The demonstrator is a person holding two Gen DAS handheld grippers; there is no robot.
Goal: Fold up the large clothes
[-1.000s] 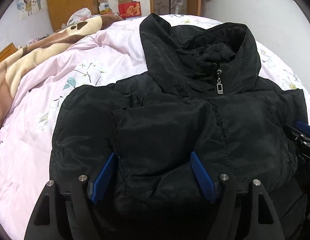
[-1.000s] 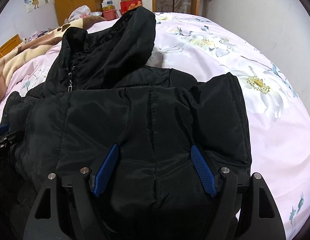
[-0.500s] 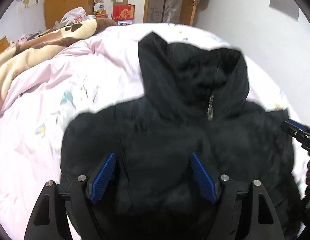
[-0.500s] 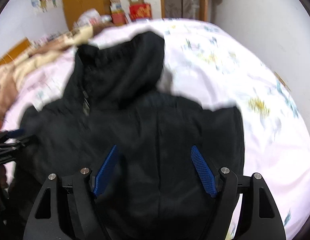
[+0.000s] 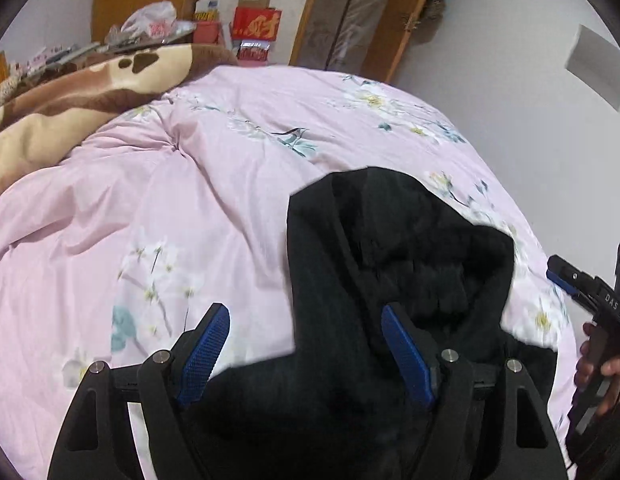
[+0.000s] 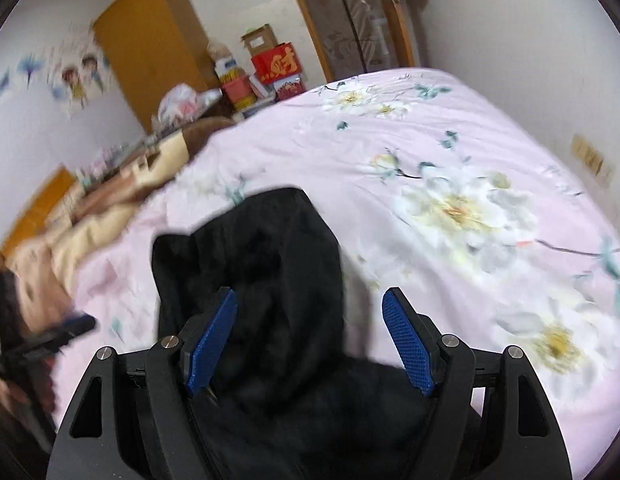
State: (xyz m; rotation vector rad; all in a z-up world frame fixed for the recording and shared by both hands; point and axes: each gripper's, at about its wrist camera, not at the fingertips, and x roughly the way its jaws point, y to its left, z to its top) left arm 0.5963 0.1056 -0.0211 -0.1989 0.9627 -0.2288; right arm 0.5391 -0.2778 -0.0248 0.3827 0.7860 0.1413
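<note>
We hold the left gripper [image 5: 305, 354] and right gripper [image 6: 310, 342] with jaws spread, nothing clamped. The black hooded jacket [image 5: 390, 264] lies on the pink floral bedspread [image 5: 189, 200], hood pointing away from both grippers, roughly midway between them.

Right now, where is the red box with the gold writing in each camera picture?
Left wrist view: the red box sits at the top, a little left of middle, beyond the far edge of the pink bedspread.
Right wrist view: the red box sits near the top, a little left of middle, right of the orange wardrobe.
Shared landmark: the black jacket lies low in the middle of both.
</note>
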